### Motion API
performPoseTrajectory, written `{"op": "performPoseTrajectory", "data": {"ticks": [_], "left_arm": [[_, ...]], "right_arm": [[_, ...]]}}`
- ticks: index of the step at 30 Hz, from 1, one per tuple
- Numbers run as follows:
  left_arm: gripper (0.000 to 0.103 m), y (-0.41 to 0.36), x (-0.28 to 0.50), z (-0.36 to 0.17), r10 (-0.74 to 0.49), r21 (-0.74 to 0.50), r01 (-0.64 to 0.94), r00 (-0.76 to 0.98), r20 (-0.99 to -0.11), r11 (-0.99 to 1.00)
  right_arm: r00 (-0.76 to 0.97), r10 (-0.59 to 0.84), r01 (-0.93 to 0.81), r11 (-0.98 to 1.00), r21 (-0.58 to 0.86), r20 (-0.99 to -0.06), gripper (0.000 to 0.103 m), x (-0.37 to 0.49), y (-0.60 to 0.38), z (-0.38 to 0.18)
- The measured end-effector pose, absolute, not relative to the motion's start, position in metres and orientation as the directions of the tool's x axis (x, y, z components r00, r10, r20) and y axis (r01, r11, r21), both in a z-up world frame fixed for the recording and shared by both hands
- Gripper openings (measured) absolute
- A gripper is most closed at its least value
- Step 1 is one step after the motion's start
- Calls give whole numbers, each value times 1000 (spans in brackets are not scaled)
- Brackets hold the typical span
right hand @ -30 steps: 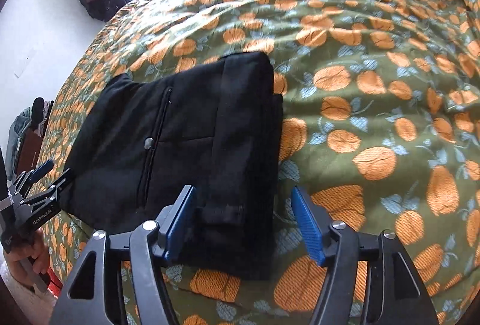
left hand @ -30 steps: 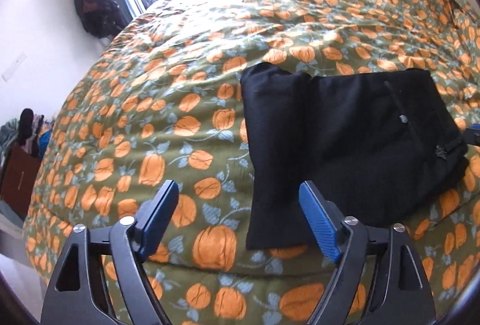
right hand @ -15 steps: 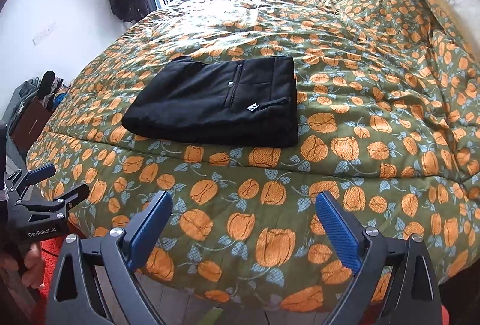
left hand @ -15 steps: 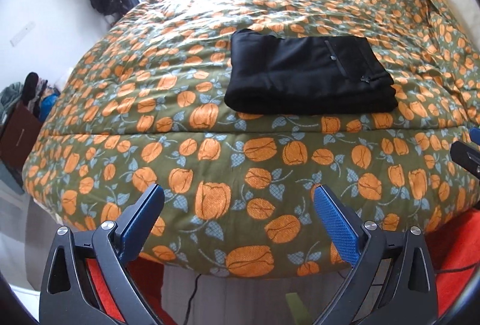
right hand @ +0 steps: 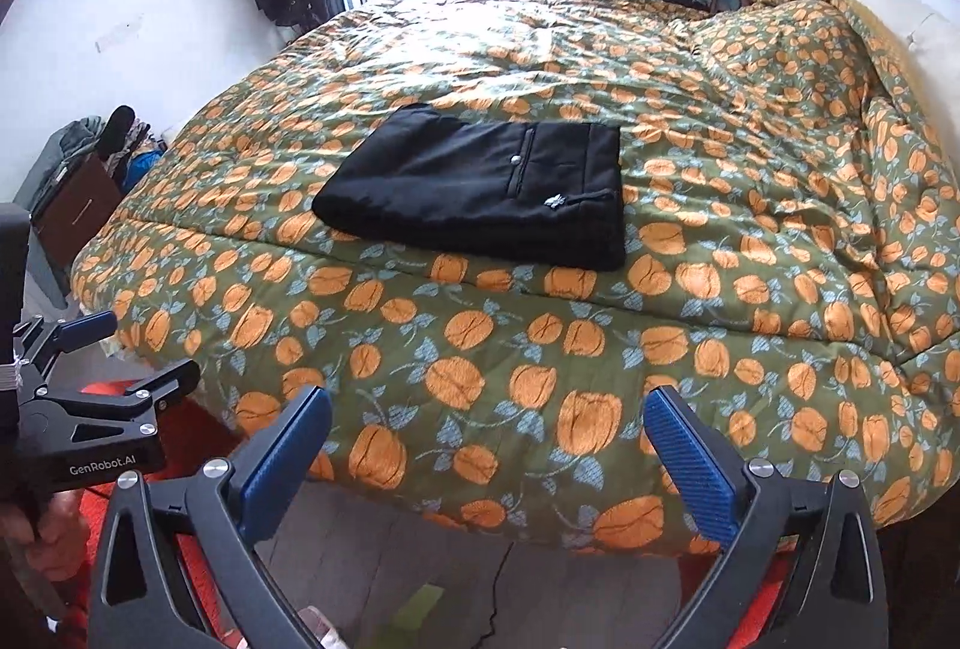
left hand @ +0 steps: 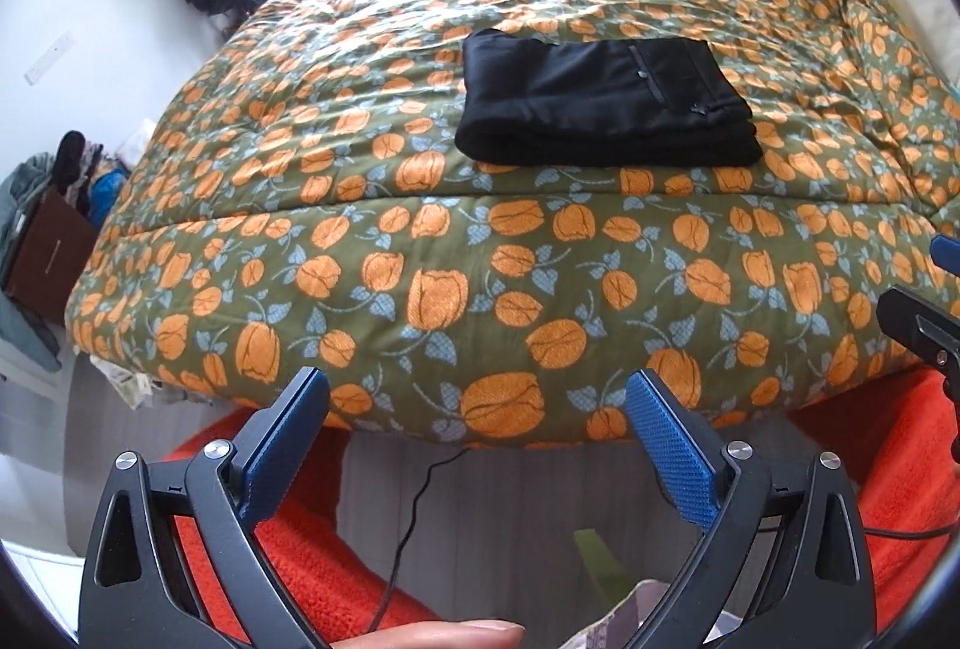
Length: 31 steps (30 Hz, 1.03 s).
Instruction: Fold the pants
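The black pants [left hand: 600,103] lie folded into a flat rectangle on the bed, pocket zip and button facing up; they also show in the right wrist view [right hand: 480,181]. My left gripper [left hand: 477,397] is open and empty, held off the bed's near edge, well short of the pants. My right gripper [right hand: 487,418] is open and empty, also back from the bed's edge. The left gripper shows at the left edge of the right wrist view [right hand: 144,349]. Part of the right gripper shows at the right edge of the left wrist view [left hand: 924,313].
The bed is covered by a green quilt with orange flowers [right hand: 660,67]. An orange rug [left hand: 288,559] and a thin black cable [left hand: 414,517] lie on the grey floor below. A brown box and piled clothes [right hand: 84,181] stand at the left wall. A pillow [right hand: 900,25] lies far right.
Both grippers have pulled back from the folded pants to beyond the bed's near edge. The pants stay folded where they were.
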<state>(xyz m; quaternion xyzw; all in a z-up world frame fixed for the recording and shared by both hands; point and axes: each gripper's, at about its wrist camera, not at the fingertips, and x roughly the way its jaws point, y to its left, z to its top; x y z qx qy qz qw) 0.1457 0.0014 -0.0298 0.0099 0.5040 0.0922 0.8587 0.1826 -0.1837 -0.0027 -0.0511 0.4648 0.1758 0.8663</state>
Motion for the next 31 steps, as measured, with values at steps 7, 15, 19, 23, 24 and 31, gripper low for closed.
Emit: {"op": "performPoseTrajectory", "data": {"ticks": [7, 15, 19, 23, 24, 31], "left_arm": [[100, -8, 131, -6, 124, 75, -117, 500, -857, 990], [100, -14, 135, -10, 137, 104, -94, 494, -859, 990], [100, -14, 134, -9, 132, 98, -95, 488, -863, 991], [100, -15, 135, -8, 138, 104, -96, 490, -861, 990], [100, -15, 135, -7, 137, 104, -95, 490, -861, 990], [100, -15, 135, -9, 139, 106, -96, 485, -863, 990]], "right_arm": [[532, 224, -378, 926, 8, -816, 102, 155, -171, 21], [527, 187, -363, 932, -20, -829, 102, 156, -172, 11], [535, 166, -346, 938, -35, -828, 102, 157, -176, 8], [534, 161, -340, 940, -36, -830, 102, 158, -177, 6], [533, 162, -340, 940, -35, -830, 102, 158, -177, 5], [534, 172, -343, 939, -26, -828, 102, 158, -175, 4]]}}
